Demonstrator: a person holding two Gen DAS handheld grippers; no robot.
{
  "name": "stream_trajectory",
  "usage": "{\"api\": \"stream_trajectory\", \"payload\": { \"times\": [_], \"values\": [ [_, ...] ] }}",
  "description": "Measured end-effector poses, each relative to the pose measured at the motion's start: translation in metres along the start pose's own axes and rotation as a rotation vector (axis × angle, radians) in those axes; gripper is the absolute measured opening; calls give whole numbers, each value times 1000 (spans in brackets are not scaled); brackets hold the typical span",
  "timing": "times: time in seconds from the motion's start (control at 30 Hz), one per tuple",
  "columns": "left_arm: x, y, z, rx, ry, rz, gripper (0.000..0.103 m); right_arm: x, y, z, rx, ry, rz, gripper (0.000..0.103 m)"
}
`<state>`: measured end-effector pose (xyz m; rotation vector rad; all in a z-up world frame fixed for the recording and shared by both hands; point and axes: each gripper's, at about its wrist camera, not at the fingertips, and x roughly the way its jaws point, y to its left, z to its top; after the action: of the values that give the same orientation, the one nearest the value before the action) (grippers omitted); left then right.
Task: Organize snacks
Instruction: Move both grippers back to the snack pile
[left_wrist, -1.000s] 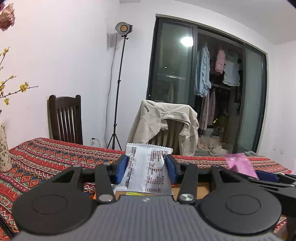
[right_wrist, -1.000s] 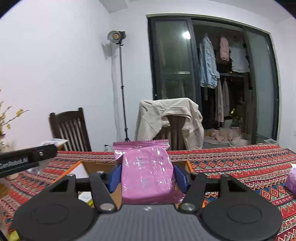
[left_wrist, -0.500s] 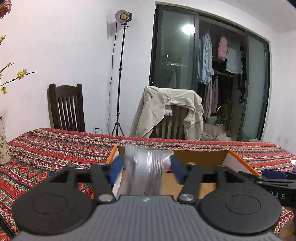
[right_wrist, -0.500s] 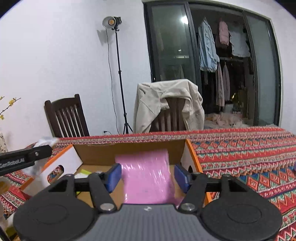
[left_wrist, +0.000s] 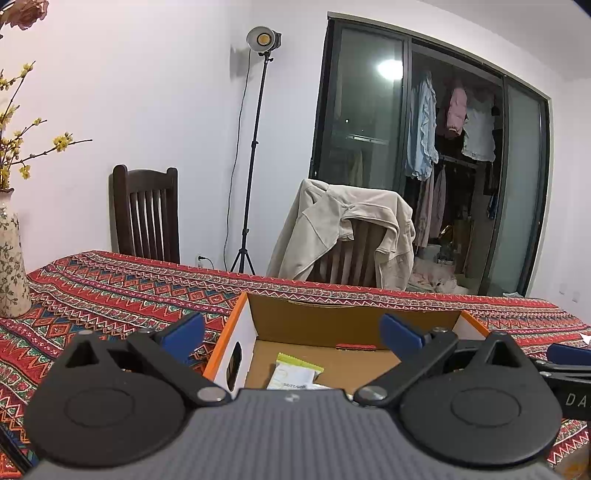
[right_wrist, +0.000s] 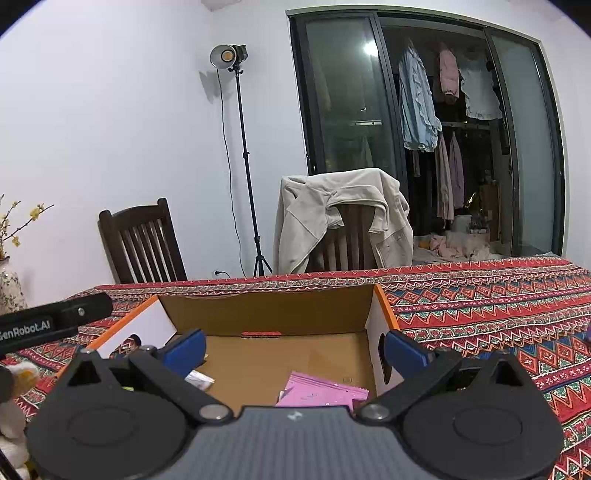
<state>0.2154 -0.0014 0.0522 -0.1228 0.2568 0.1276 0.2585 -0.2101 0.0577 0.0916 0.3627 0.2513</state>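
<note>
An open cardboard box (left_wrist: 351, 321) with orange edges stands on the patterned tablecloth in front of both grippers. My left gripper (left_wrist: 291, 330) hovers over the box's near left side. Its jaws are opening wide, with nothing between them. A white and green snack packet (left_wrist: 295, 373) lies on the box floor just below it. My right gripper (right_wrist: 294, 347) hangs over the same box (right_wrist: 269, 310), jaws also opening and bare. Beneath it, a pink snack packet (right_wrist: 321, 393) rests in the near right corner. A white packet's corner (right_wrist: 199, 380) shows at the left.
The red patterned tablecloth (left_wrist: 129, 291) covers the table. A flowered vase (left_wrist: 11, 266) stands at the far left. Behind the table are a dark wooden chair (left_wrist: 147, 218), a chair draped with a beige jacket (left_wrist: 343, 236) and a light stand (left_wrist: 255, 147).
Both grippers have opened. The white packet has dropped out of the left one and the pink packet out of the right one. Both packets now lie in the box.
</note>
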Motion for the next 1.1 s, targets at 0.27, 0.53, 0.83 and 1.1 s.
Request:
{"api": "stream_trajectory", "payload": {
  "times": [0.27,0.53,0.83,1.1],
  "values": [
    [-14,-10,14,14,2,-3,103,-11,8,10,-20,4,-18,103],
    [-36,3,18,11,17,0,103,-37,9,15,-25,15,-20,103],
    [-75,21,7,12,44,-9,103,-79,11,-4,-37,43,-20,103],
    [-106,33,-14,17,80,-17,103,-113,16,-29,-56,85,-11,103]
  ]
}}
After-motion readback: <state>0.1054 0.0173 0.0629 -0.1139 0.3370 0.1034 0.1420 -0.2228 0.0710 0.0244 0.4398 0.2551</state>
